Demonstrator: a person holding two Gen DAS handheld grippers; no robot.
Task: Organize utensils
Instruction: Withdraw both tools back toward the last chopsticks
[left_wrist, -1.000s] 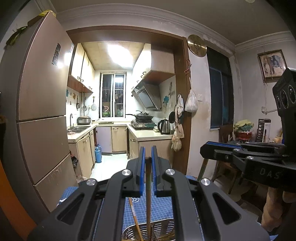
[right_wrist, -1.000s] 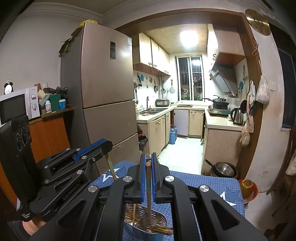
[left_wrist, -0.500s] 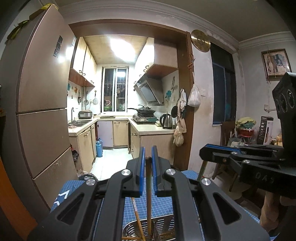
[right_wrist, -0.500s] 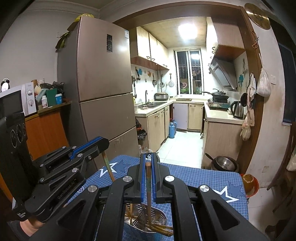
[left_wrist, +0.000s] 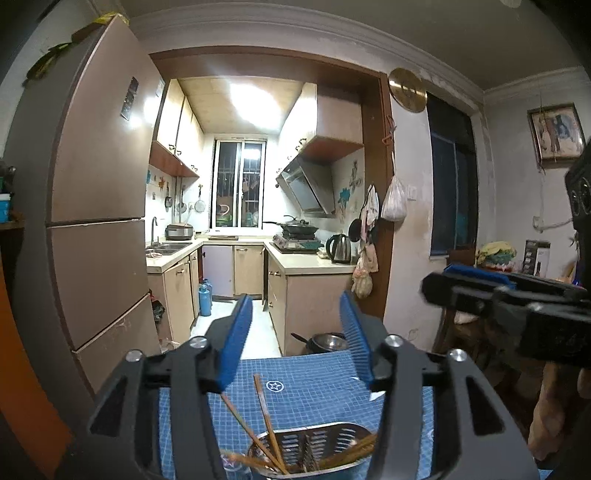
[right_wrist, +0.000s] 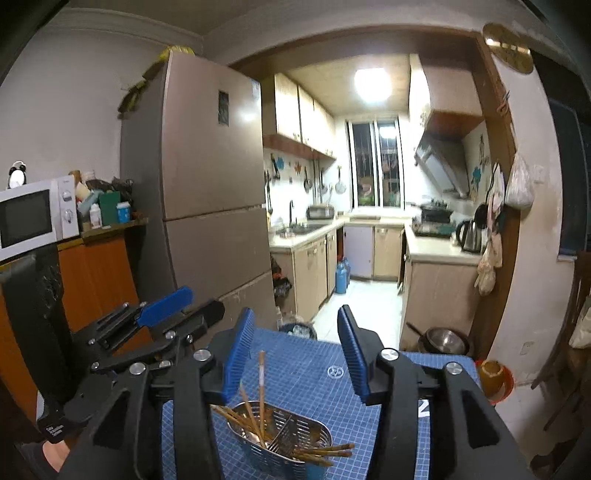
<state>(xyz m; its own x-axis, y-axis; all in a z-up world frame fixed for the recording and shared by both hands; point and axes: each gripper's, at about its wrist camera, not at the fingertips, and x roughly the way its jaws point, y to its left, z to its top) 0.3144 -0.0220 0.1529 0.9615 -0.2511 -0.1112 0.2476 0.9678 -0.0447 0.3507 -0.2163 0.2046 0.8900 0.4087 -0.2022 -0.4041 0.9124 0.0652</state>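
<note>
Chopsticks (right_wrist: 261, 391) stood in the metal utensil holder (right_wrist: 284, 441) on the blue grid mat (right_wrist: 314, 373), most leaning up out of the left compartment, a few poking out sideways over the right rim. Right gripper (right_wrist: 293, 354) sat above and just behind the holder, jaws roughly half open after just having opened, blue pads clear on both sides, nothing gripped; the tallest chopstick rose into the gap, nearer the left pad but apart from it. Left wrist view: left gripper (left_wrist: 293, 338) also about half open, jaws just having opened, nothing pinched between the pads. Holder (left_wrist: 314, 450) was low in that frame, below the jaws, with two chopsticks (left_wrist: 264, 417) slanting up and to the left toward the left pad, tips short of it, more sticks lying across the holder's right side. Both grippers sat side by side over the mat: left one visible at the left edge of the right view, right one blurred at the right edge of the left view. Fridge (right_wrist: 207, 192) stood behind the mat, and a steel bowl (right_wrist: 445, 341) on the floor past the mat's far edge.
</note>
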